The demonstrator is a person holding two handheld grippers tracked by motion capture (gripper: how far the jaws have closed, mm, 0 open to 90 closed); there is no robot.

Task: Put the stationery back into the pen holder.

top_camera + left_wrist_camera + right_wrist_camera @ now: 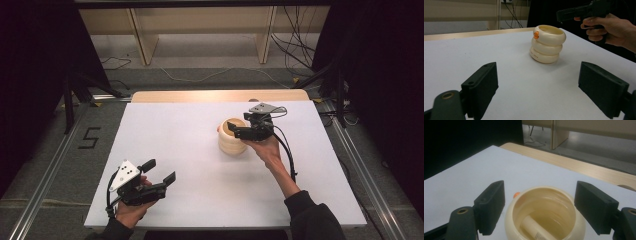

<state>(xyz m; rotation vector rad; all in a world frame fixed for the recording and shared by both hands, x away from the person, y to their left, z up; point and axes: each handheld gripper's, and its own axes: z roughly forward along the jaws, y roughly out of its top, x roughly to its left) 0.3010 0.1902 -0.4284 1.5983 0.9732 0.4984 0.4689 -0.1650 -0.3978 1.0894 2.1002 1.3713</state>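
A cream pot (231, 136) made of three stacked bulging rings stands right of the table's middle, with a small orange knob (536, 34) on its top ring. Looking down into the pot (545, 215), a pale tube (534, 228) lies inside. My right gripper (233, 129) hovers open just above the rim, one jaw to each side of the pot, touching nothing; the right gripper (542, 205) has its jaws wider than the opening. My left gripper (161, 171) is held open near the front left of the table, far from the pot (547, 45), and the left gripper (540, 90) holds nothing.
The white table top (200, 190) ends at a wooden strip (220, 95) along its far edge. Beyond it are wooden shelf legs (142, 42) and loose cables (295, 50) on the floor. A "5" mark (89, 137) lies on the floor at left.
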